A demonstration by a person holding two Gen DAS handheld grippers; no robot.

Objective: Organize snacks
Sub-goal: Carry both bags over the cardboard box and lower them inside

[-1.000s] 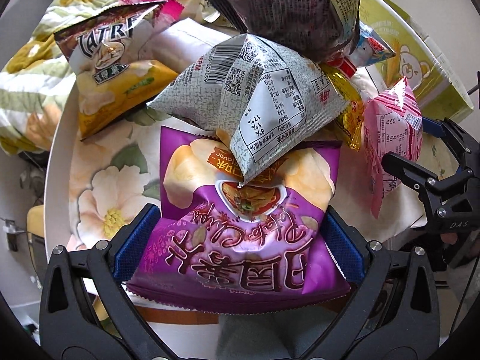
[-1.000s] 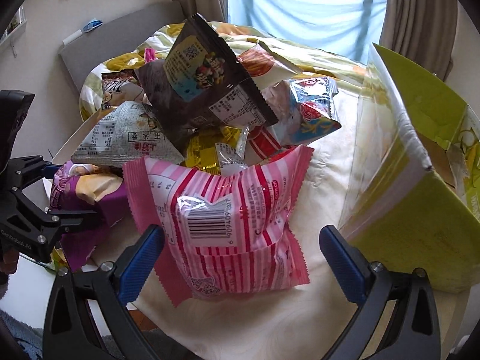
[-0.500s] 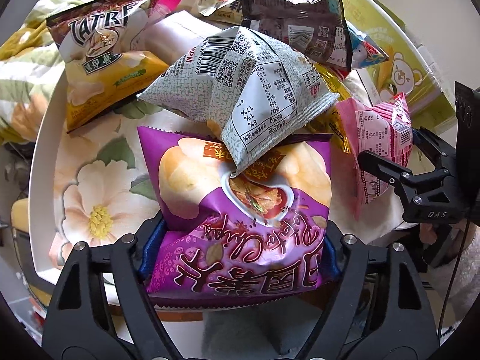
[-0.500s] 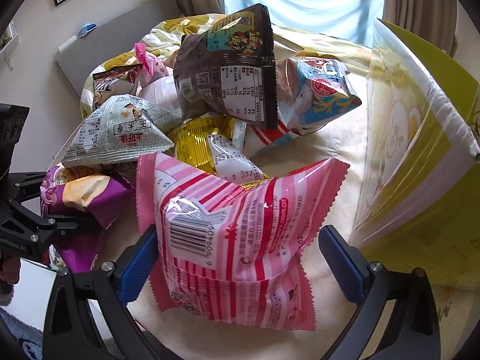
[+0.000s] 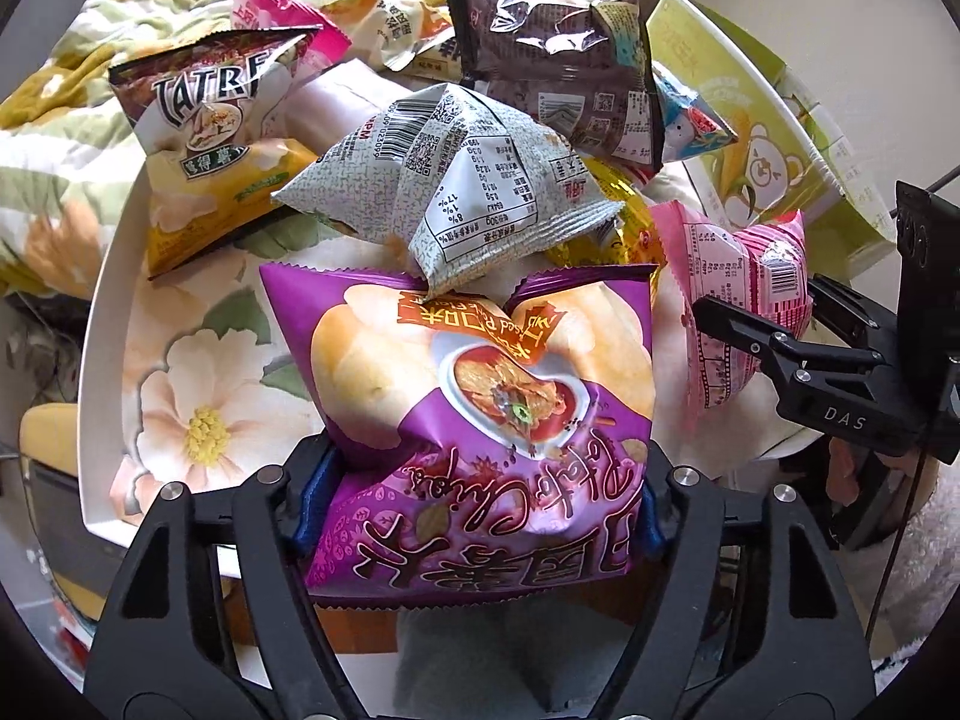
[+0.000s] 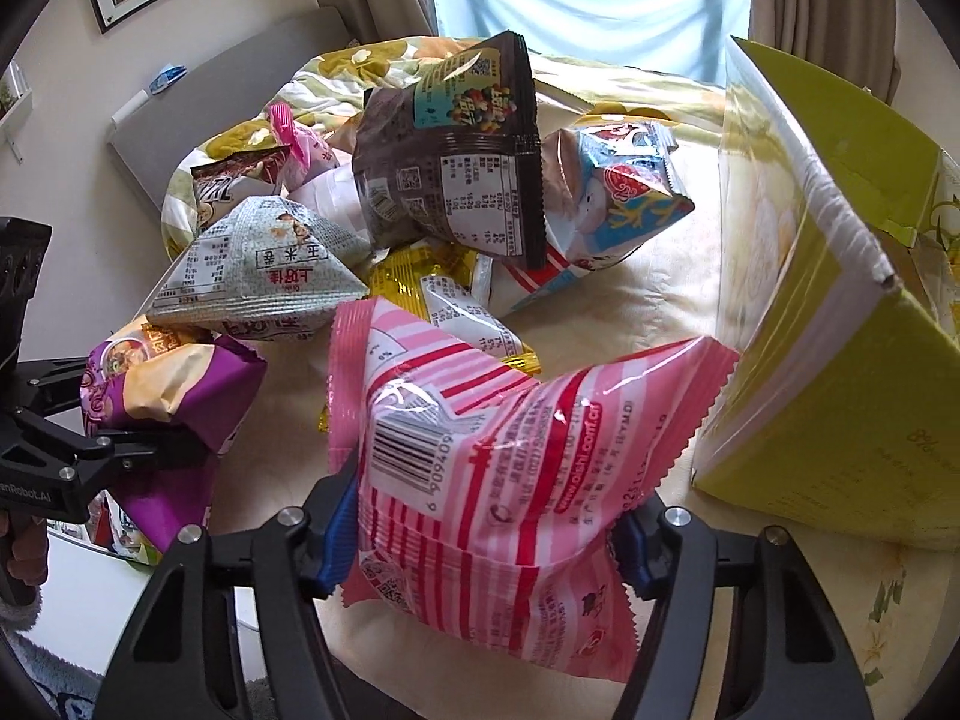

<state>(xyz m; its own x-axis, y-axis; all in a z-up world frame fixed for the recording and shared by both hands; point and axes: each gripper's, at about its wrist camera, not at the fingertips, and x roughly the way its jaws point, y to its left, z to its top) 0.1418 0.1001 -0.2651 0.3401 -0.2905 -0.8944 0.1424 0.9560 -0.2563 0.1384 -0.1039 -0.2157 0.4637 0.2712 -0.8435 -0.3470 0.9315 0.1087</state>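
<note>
At the table's near edge, both grippers' jaws have just been closing: the left gripper (image 5: 480,516) now pinches the purple chip bag (image 5: 480,420), the right gripper (image 6: 486,534) the pink striped bag (image 6: 510,450); both were spread wide earlier.

right gripper (image 6: 486,534): jaws just closed, pads pinching the pink striped bag (image 6: 510,456)
left gripper (image 6: 150,444): at 9 o'clock, clamped on the purple chips bag (image 6: 174,384)
green box (image 6: 840,324): at 3 o'clock, standing open
</note>
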